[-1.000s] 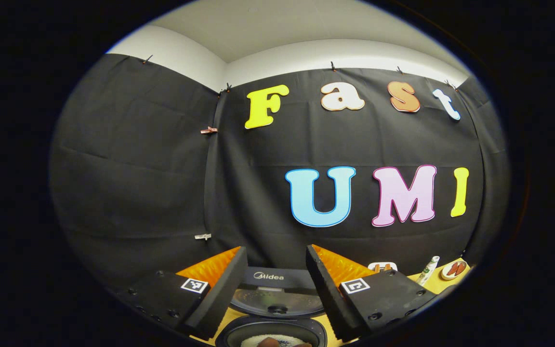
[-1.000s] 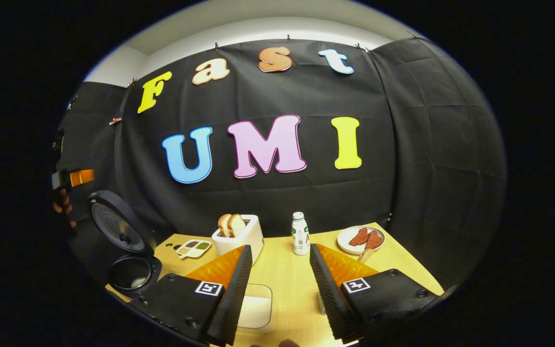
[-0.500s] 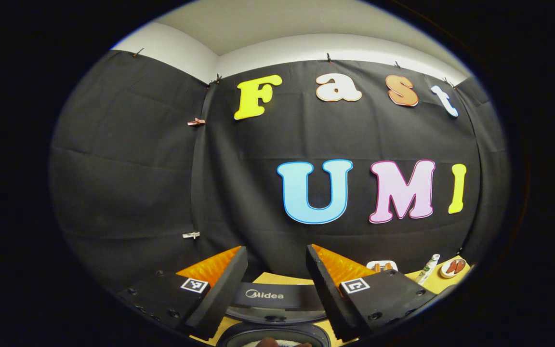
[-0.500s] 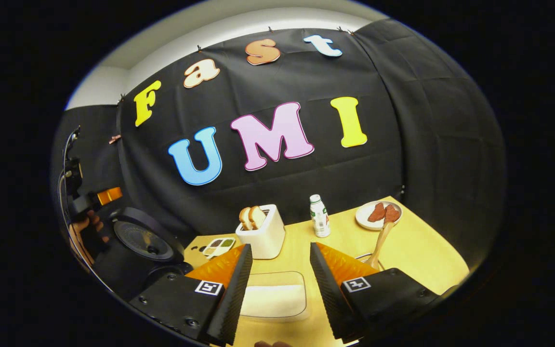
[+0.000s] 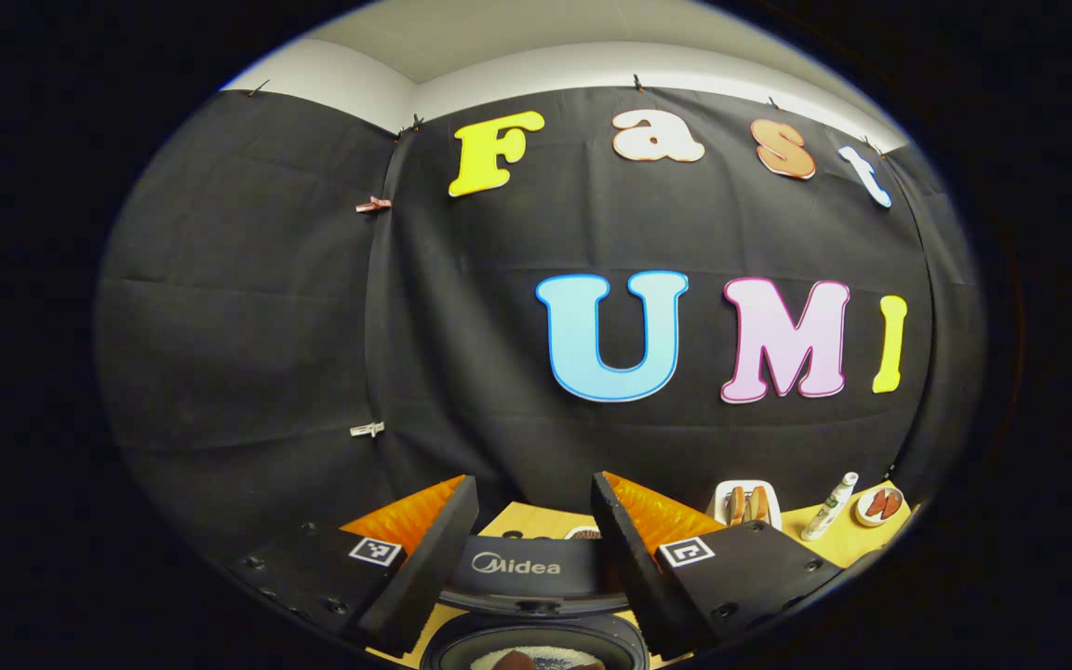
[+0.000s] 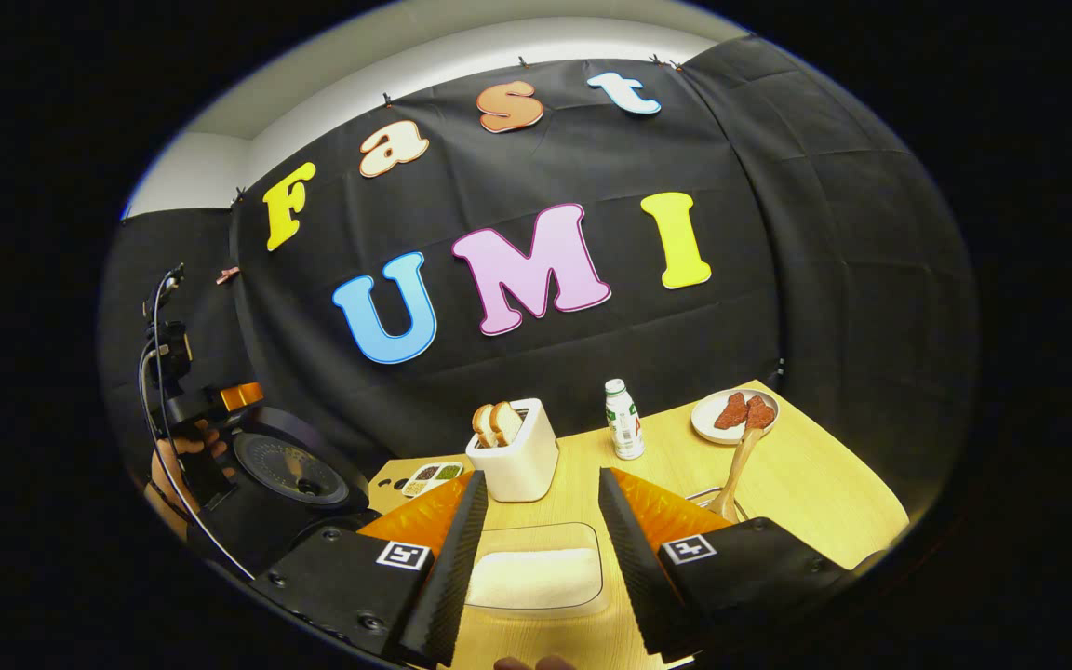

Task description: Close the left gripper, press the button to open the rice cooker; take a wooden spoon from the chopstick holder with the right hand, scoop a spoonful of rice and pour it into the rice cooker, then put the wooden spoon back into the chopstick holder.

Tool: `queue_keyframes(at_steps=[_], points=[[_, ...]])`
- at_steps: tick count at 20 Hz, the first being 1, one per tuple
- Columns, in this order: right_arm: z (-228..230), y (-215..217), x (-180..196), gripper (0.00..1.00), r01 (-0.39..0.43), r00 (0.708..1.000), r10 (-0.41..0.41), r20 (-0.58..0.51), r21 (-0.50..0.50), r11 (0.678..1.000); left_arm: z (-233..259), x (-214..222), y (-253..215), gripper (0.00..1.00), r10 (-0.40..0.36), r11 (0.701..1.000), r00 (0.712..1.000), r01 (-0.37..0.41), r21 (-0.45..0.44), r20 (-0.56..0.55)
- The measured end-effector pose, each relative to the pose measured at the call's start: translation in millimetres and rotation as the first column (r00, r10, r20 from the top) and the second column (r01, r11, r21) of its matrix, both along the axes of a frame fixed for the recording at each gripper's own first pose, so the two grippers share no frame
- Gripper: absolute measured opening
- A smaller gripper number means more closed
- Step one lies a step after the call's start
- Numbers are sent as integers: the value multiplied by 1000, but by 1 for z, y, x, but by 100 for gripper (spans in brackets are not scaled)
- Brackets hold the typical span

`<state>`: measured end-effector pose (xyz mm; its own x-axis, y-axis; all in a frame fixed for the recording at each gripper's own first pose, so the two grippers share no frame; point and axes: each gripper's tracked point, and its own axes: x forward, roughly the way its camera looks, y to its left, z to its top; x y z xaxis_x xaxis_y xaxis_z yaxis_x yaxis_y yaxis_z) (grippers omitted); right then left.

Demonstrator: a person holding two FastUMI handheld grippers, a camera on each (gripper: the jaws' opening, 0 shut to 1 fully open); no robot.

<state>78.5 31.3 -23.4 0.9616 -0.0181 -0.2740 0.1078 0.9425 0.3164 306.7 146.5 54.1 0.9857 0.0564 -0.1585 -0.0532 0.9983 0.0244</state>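
Cooker (image 5: 536, 609) with lid (image 5: 522, 568) raised and rice in its pot sits directly under the left gripper (image 5: 534, 530), jaws spread, empty. Right gripper (image 6: 534, 530), jaws likewise spread and empty, hangs over the rice tray (image 6: 536, 577) on the table (image 6: 806, 484); spoon (image 6: 739, 461) leans up just right of it, likely the next target. Compared with a second ago, the right gripper view has swung right to reveal the spoon; the left view has tilted down slightly.
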Motion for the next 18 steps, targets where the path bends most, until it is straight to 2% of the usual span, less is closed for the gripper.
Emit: queue_keyframes(at_steps=[7, 11, 16, 18], points=[[3, -1, 0, 75, -7, 1000, 7, 8, -12, 1000, -5, -12, -3, 88, -10, 1000, 1000, 10, 3, 18], [9, 0, 2, 76, -4, 1000, 3, 27, 21, 1000, -9, -32, -3, 89, -11, 1000, 999, 11, 5, 38], [-4, -11, -1, 75, 5, 1000, -5, -10, 3, 1000, -21, -64, -3, 89, 8, 1000, 999, -8, 4, 44], [-3, -12, -2, 75, 6, 1000, -5, -15, 26, 1000, -29, -81, -3, 89, 21, 1000, 999, -21, 4, 42]])
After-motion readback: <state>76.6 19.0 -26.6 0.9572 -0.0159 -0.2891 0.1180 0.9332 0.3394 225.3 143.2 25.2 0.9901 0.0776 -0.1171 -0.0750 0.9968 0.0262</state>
